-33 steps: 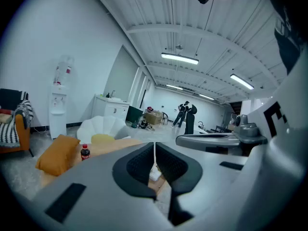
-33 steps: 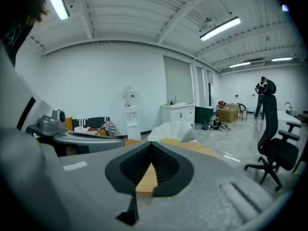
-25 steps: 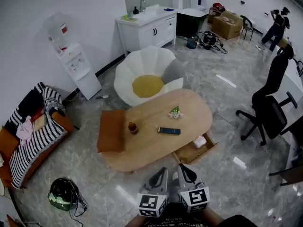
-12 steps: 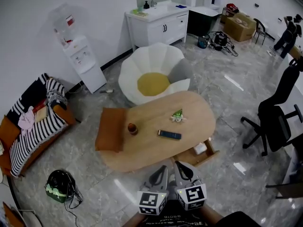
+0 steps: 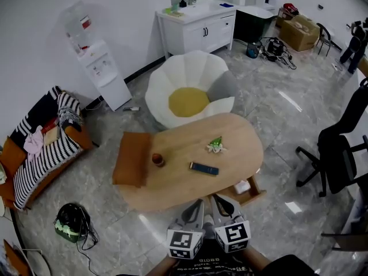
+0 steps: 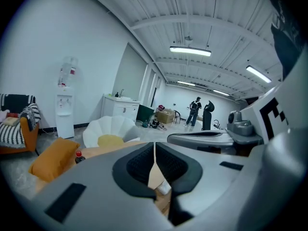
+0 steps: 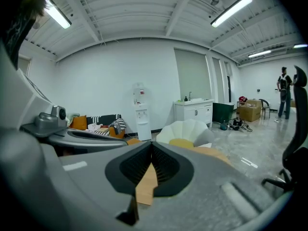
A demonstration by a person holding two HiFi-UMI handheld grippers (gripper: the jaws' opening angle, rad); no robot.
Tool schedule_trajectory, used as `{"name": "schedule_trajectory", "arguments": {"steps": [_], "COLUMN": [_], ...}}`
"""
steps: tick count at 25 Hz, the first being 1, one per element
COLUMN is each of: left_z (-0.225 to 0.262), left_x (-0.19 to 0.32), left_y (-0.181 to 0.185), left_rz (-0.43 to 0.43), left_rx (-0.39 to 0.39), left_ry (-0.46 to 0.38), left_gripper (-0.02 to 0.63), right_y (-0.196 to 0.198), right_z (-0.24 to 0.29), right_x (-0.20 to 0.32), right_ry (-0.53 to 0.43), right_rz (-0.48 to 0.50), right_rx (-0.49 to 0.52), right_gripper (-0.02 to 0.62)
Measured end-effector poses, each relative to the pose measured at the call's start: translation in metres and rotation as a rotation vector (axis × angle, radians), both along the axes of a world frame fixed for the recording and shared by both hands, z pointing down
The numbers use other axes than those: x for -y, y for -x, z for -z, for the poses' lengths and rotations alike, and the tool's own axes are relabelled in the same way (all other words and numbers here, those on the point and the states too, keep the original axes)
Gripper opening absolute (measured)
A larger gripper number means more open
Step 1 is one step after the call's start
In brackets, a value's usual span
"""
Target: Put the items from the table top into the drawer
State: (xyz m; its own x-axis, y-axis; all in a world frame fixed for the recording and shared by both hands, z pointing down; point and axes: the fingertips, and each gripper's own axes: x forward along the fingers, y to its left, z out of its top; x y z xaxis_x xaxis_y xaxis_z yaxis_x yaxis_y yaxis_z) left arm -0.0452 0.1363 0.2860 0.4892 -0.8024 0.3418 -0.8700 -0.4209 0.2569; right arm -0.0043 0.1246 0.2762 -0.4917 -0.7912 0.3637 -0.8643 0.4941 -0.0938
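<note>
Three items lie on the oval wooden table (image 5: 172, 183): a small red-capped bottle (image 5: 156, 160), a dark remote (image 5: 204, 168) and a green-and-white object (image 5: 215, 145). An open drawer (image 5: 255, 195) juts from the table's right side, with a white item (image 5: 242, 186) inside. My left gripper (image 5: 195, 210) and right gripper (image 5: 220, 206) hover side by side just short of the table's near edge, both shut and empty. The left gripper view shows closed jaws (image 6: 154, 147) and the bottle (image 6: 78, 155). The right gripper view shows closed jaws (image 7: 152, 150).
An orange cushion (image 5: 131, 158) lies on the table's left end. A white petal-shaped chair (image 5: 190, 91) stands behind the table, a black office chair (image 5: 345, 154) to the right, a striped sofa (image 5: 40, 148) to the left, and a helmet (image 5: 72, 222) on the floor.
Both grippers have moved forward together towards the table's near edge, staying shut. The table now lies closer and more central in the head view.
</note>
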Motion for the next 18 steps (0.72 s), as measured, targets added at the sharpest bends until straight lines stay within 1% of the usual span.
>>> {"name": "schedule_trajectory", "arguments": {"steps": [4, 12, 18], "left_z": [0.0, -0.013, -0.017], "left_x": [0.013, 0.023, 0.037], "left_y": [-0.013, -0.034, -0.038], "left_rz": [0.017, 0.039, 0.045], "left_rx": [-0.01, -0.015, -0.004], "left_ry": [0.013, 0.05, 0.056], "left_gripper": [0.017, 0.017, 0.017], "right_y": [-0.013, -0.035, -0.042], "right_z": [-0.008, -0.021, -0.029], "right_x": [0.014, 0.03, 0.041], "right_ry": [0.013, 0.072, 0.1], "right_rz": [0.02, 0.03, 0.032], "right_rx": [-0.019, 0.022, 0.038], "right_gripper": [0.003, 0.005, 0.008]}}
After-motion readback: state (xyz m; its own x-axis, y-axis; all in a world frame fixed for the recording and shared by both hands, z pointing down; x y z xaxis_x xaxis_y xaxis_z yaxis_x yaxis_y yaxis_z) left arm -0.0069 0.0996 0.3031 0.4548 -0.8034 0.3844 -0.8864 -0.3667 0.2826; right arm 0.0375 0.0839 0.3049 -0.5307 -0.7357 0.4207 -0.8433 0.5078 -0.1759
